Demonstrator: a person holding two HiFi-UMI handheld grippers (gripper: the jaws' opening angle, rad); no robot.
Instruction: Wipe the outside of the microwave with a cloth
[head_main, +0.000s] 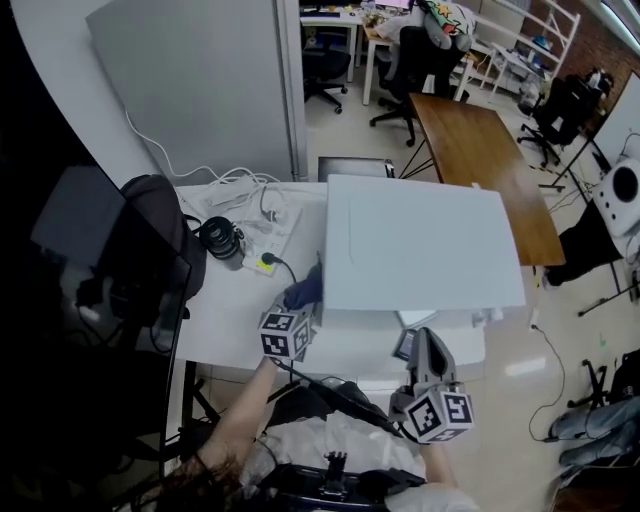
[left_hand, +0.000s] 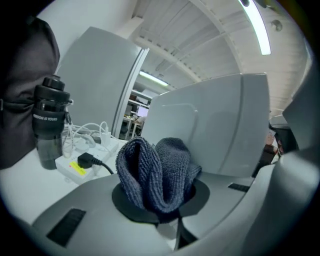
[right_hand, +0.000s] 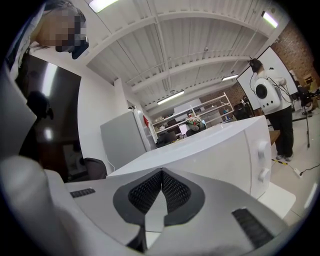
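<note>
A tall grey panel (head_main: 200, 80) stands far ahead and to the left of both tools, past the back edge of the white counter (head_main: 230, 330) that carries everything else. The white microwave (head_main: 420, 245) sits on the counter directly ahead of the right tool (head_main: 422, 340) and just to the right of the left tool (head_main: 303, 305). In the right gripper view its top and front (right_hand: 210, 155) fill the space beyond the tool (right_hand: 161, 176), with two round knobs (right_hand: 260, 148) off to that tool's right. A dark bag (head_main: 150, 240) lies well to the left of the left tool, at the counter's far left. The right tool is closed, its ribbed pads meeting at the tips with nothing between them, and it hangs off the counter's near edge, below the microwave's front. The left tool (left_hand: 167, 217) is clamped on the cloth. A black bottle (left_hand: 50, 125) stands ahead and to its left, with a white power strip (left_hand: 75, 167) nearer in, a black plug (left_hand: 85, 160) seated in it. The blue-grey cloth (left_hand: 157, 172) rises folded from the left tool's jaws, close against the microwave's left side wall (left_hand: 215, 125) near its front corner; whether cloth and wall touch cannot be told
</note>
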